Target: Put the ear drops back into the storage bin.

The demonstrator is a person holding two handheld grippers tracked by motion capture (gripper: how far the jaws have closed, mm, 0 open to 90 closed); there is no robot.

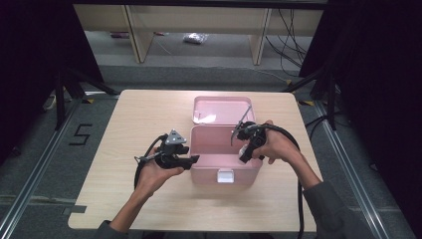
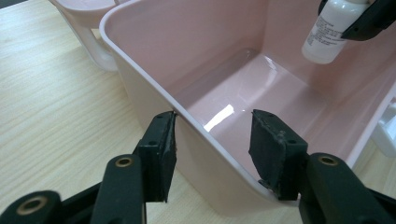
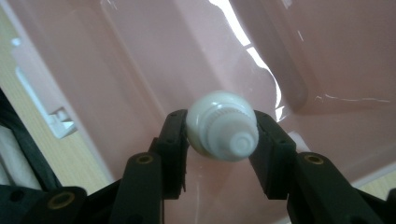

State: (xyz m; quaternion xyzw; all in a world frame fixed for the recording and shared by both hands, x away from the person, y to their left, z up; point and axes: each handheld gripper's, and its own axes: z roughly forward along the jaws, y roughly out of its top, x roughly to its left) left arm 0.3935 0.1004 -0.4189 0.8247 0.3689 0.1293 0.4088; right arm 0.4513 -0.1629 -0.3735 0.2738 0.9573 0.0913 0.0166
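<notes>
Your left gripper [image 2: 212, 144] sits at the left wall of the open pink plastic box [image 2: 154, 88], its jaws spread apart and straddling the rim: one jaw is outside the wall, against or just beside it, and the other hangs inside over the box's bare pink floor. Nothing is held between them. Seen from above, your left hand [image 1: 158, 172] holds that gripper level at the box's left side, low over the light wooden table [image 1: 144, 119].

Your right gripper [image 3: 219, 133] is clamped on a small white plastic bottle [image 3: 220, 125], one jaw pressed to each side of it just behind the ribbed white screw cap. The bottle points along the jaws, so its cap faces the gripper's own camera, and the pink inside of the box lies beyond it. From your left gripper, the bottle shows up and to the far right, label with fine print visible, hanging inside the box above the floor and not touching it. In the high view your right hand [image 1: 276, 144] holds the gripper over the box's right half.

Beyond both grippers, the box's hinged pink lid [image 1: 221, 110] lies open and flat on the table. On the wall nearest you sits a white latch [image 1: 225, 176].
</notes>
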